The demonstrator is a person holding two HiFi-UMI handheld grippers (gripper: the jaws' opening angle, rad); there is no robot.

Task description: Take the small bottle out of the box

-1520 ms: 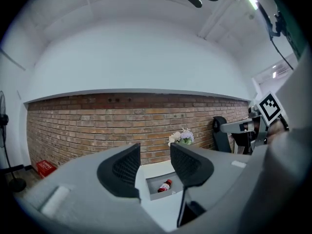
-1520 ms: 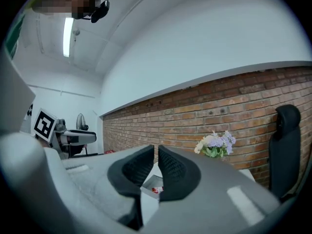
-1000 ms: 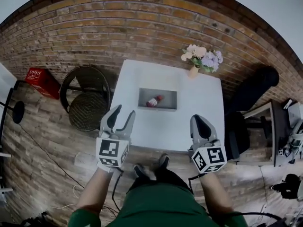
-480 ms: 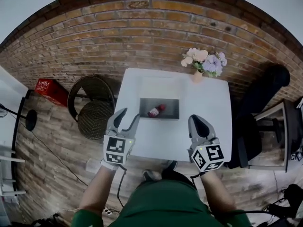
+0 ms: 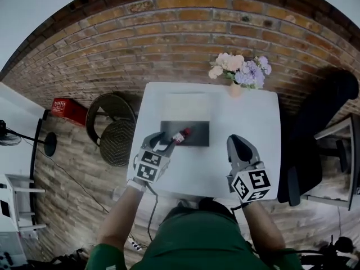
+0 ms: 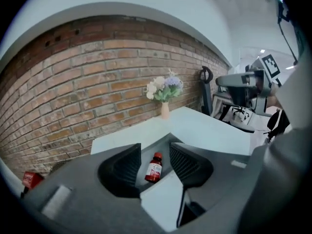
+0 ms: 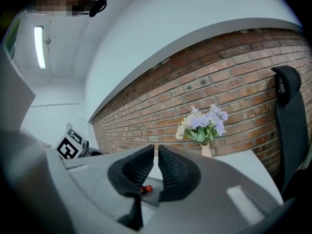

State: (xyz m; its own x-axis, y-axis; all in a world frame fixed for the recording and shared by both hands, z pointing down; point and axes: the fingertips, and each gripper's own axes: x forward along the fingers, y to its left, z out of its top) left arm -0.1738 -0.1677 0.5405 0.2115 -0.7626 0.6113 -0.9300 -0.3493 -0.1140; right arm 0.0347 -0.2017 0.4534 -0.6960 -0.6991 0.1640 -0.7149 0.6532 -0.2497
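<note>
A small red bottle [image 5: 180,136] with a white label lies on its side in a shallow grey box [image 5: 197,133] on the white table [image 5: 247,122]. My left gripper [image 5: 161,143] is open at the box's near left edge, with its tips just short of the bottle. In the left gripper view the bottle [image 6: 154,168] shows between the spread jaws of that gripper [image 6: 155,156], apart from both. My right gripper [image 5: 239,145] is shut and holds nothing, over the table to the right of the box. In the right gripper view only the bottle's red cap [image 7: 145,189] peeks out below the closed jaws of the right gripper [image 7: 157,153].
A vase of flowers [image 5: 236,73] stands at the table's far edge against the brick wall. A wicker stool [image 5: 115,134] and a red crate [image 5: 68,110] are on the floor to the left. A black office chair [image 5: 318,134] is at the right.
My left gripper has moved forward and right, from the table's near edge up to the box by the bottle. The right gripper has stayed nearly in place.
</note>
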